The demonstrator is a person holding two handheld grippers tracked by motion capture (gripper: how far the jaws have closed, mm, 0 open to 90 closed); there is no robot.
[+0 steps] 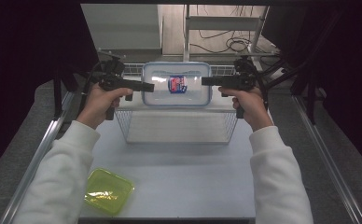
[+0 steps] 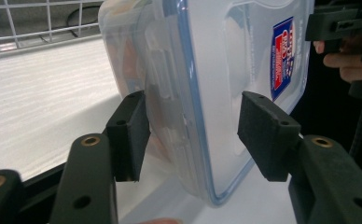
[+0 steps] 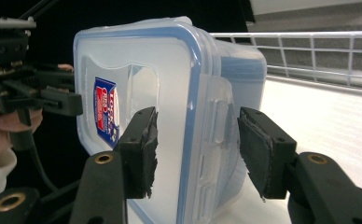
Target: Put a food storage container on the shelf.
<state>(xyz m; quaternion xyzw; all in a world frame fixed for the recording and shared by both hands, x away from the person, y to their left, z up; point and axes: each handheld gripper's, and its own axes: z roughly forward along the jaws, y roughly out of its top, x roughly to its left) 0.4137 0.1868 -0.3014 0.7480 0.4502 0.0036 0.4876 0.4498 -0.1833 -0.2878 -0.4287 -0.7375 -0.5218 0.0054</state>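
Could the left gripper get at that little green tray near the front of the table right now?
Probably not straight away. The left gripper sits with its jaws open astride the edge of the clear lidded box, held over the wire basket. The green tray lies unobstructed below the left forearm, so backing off first should do it.

**Person and handheld grippers: appearance**

Both arms wear white long sleeves [image 1: 62, 172], loosely wrinkled, with cuffs at the wrists. The left gripper [image 2: 193, 135] and right gripper [image 3: 195, 149] are matte black, with pistol-style handles. Each jaw arm carries brass-ringed holes and ends in a rectangular black pad [image 3: 144, 149]; the right gripper's pads look frayed at the edges. Black cables [image 1: 87, 84] trail from the bodies.
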